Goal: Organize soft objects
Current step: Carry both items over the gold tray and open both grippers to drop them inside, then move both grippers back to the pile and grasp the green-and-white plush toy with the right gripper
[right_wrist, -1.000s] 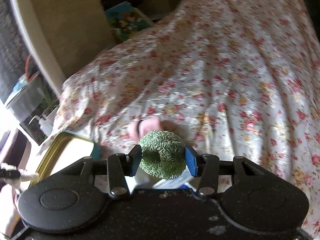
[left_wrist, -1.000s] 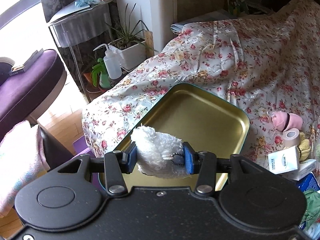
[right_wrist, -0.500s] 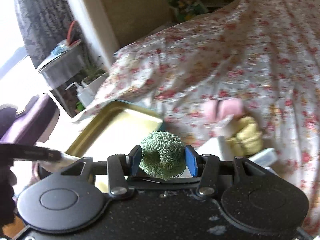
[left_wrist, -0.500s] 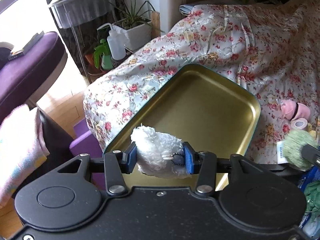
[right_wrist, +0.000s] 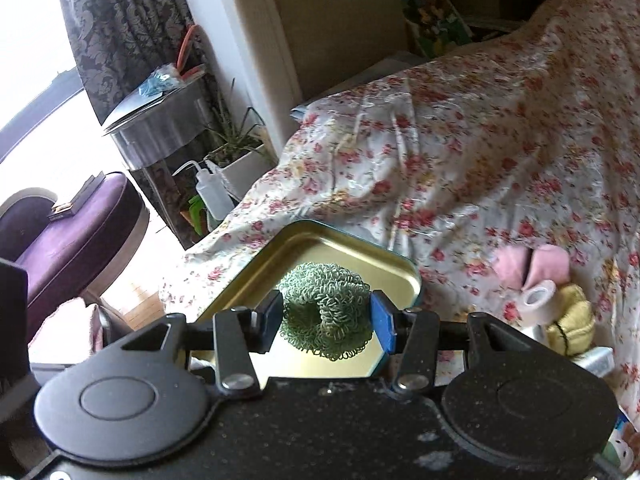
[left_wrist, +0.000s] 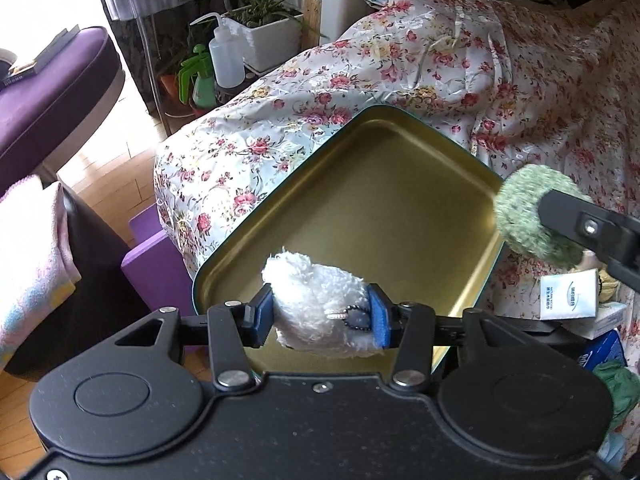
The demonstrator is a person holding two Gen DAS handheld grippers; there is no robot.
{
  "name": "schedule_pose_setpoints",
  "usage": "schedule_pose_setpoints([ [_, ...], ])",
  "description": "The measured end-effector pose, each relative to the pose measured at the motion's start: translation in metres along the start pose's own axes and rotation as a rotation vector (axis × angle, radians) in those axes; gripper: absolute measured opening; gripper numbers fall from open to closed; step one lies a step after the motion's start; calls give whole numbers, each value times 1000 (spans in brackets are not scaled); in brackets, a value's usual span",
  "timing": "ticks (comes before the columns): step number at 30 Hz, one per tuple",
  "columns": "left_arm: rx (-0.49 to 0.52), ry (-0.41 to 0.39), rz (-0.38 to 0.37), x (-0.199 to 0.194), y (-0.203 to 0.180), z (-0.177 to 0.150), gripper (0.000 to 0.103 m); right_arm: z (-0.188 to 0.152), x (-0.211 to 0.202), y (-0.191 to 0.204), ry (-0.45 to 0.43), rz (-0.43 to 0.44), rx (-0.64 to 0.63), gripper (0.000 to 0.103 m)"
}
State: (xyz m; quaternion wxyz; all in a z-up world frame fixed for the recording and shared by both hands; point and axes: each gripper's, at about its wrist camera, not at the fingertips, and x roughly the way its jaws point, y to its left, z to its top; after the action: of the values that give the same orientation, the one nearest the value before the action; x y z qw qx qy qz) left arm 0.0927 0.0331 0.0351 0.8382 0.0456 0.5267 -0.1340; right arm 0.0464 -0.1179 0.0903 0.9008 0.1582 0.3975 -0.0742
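**Both grippers loaded over the tin**

Floral bedspread (left_wrist: 420,64) fills my view, draped over the bed down to a wood floor. Nearest to me, my left gripper (left_wrist: 320,316) is pinching a white fluffy toy (left_wrist: 316,300), blue pads pressed into both its sides, a small bead chain hanging at its right edge. It hangs over the near corner of the gold tin (left_wrist: 360,200), which lies open on the bedspread. On the other camera, my right gripper (right_wrist: 326,322) is clamped on a green scrunchie (right_wrist: 326,308), loops bulging between the pads, and that too sits over the tin (right_wrist: 320,240). From the left view I see the scrunchie (left_wrist: 520,216) at the tin's right rim, the right gripper's black finger across it.

Just right of the tin: a white box (left_wrist: 568,296), a tape roll (right_wrist: 538,298), a yellow soft thing (right_wrist: 572,316) and a pink soft thing (right_wrist: 532,264), bunched together on the spread. Farther off on the floor, a squeeze bottle (left_wrist: 226,60), a green sprayer (left_wrist: 196,80) and a potted plant (left_wrist: 268,32) stand by a purple seat (left_wrist: 52,92).
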Motion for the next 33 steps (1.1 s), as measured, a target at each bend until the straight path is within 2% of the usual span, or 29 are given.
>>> schedule_pose_setpoints([
  [2, -9, -4, -1, -2, 1, 1, 49, 3, 5, 4, 9, 1, 0, 48],
  [8, -26, -18, 0, -5, 4, 3, 62, 8, 17, 11, 16, -10, -4, 50],
  [11, -31, -13, -2, -5, 6, 3, 63, 7, 19, 12, 6, -27, -7, 54],
  [25, -31, -1, -5, -3, 5, 2, 63, 0, 13, 4, 16, -63, -6, 58],
  [33, -22, -6, 5, -3, 4, 1, 63, -5, 9, 2, 6, -87, -18, 66],
])
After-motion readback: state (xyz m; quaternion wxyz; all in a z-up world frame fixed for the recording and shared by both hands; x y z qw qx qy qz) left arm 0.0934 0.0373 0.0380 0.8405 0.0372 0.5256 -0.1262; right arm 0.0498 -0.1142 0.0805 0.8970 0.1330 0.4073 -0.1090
